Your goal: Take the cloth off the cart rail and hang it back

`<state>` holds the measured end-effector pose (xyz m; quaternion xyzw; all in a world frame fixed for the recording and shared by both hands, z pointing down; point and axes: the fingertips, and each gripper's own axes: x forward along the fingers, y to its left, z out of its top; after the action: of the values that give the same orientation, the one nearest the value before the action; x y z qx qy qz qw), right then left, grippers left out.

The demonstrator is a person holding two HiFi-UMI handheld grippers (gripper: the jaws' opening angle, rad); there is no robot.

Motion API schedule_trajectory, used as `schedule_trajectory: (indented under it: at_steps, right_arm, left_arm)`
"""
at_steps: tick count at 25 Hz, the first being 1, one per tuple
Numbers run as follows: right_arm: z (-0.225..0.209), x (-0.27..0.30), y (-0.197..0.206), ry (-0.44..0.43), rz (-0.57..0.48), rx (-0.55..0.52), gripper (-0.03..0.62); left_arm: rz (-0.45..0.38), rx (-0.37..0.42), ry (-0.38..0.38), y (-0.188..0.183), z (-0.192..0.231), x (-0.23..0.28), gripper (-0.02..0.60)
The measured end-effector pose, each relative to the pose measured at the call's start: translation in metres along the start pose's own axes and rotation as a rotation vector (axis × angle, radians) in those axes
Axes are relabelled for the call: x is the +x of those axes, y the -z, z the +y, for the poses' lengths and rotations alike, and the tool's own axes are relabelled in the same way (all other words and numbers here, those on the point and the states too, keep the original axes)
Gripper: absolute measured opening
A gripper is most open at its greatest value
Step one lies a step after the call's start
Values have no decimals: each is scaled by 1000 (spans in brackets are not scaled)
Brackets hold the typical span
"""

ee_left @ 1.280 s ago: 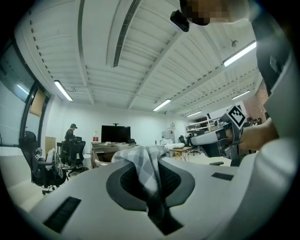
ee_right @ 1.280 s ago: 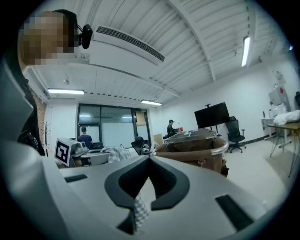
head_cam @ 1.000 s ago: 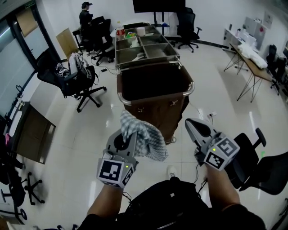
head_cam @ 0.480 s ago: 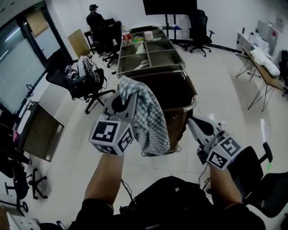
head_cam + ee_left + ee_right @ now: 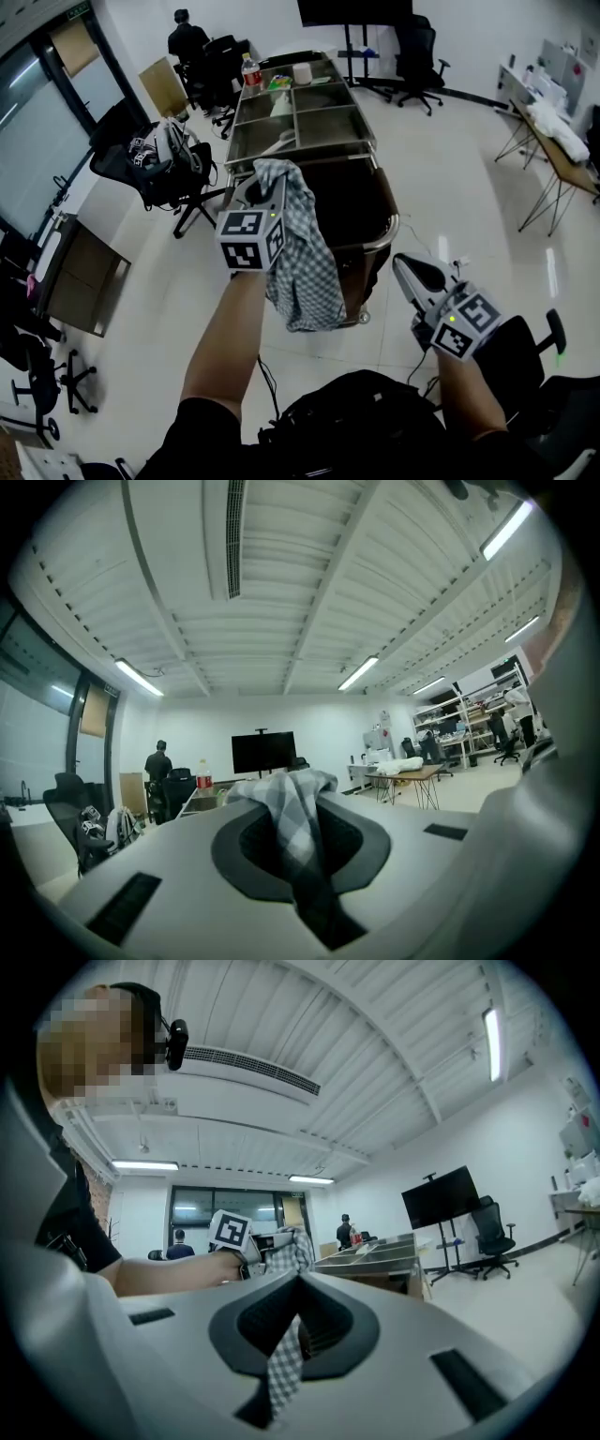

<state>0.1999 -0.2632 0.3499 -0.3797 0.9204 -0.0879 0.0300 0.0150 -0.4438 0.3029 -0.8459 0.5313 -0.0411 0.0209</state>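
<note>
My left gripper is shut on the top of a grey-and-white checked cloth. It is held out level over the near left corner of the cart. The cloth hangs down in front of the cart's dark bag, close to the chrome cart rail; whether they touch I cannot tell. The left gripper view shows the cloth bunched between the jaws of that gripper. My right gripper is lower at the right, jaws together, apart from the cloth. In its own view the right gripper shows a thin checked strip in the slit.
The cart's steel tray top carries a bottle and small items. Office chairs stand to the left, one by my right arm. A person stands at the back left. A table is at the right.
My left arm has stretched forward and up toward the cart, carrying the cloth from in front of my body to the cart's near end. The right gripper has stayed low at the right.
</note>
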Motion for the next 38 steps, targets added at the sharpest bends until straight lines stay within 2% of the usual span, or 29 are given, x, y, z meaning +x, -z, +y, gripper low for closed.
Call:
schedule_trajectory:
  at_steps: [3, 4, 6, 7, 9, 10, 21, 28, 29, 30, 31, 32, 38]
  right_arm:
    - [-15, 3, 6, -5, 15, 15, 17]
    - [-19, 4, 7, -9, 19, 21, 17]
    - [-27, 8, 9, -17, 25, 33, 17]
    - [-30, 10, 9, -22, 24, 39, 17]
    - [-33, 15, 8, -34, 21, 48, 17]
    - [-33, 17, 8, -40, 20, 50, 17]
    - [-19, 29, 11, -85, 23, 53, 17]
    - [9, 26, 11, -84, 18, 37, 17]
    - [14, 25, 11, -83, 16, 35, 17]
    - [19, 24, 12, -80, 15, 33, 17]
    - [24, 23, 13, -77, 14, 31, 17]
    - [29, 23, 15, -75, 14, 30, 17]
    - [74, 24, 20, -74, 2, 48, 15]
  left_arm:
    - [78, -12, -17, 25, 7, 20, 50]
    - [103, -20, -15, 32, 8, 24, 91]
    - [149, -50, 4, 43, 6, 31, 270]
    - [168, -64, 13, 47, 5, 33, 311]
    - [188, -72, 13, 51, 5, 33, 311]
    - [191, -68, 7, 52, 7, 32, 354]
    - [147, -39, -41, 41, 17, 0, 359]
    - [124, -43, -10, 37, 11, -27, 359]
    - [111, -41, 4, 35, 8, -33, 353]
    - [88, -45, 18, 32, 4, -41, 280]
    - [62, -55, 32, 29, 1, -49, 79]
    - [42, -69, 47, 26, -3, -58, 0]
    - [24, -108, 94, 26, -14, -108, 0]
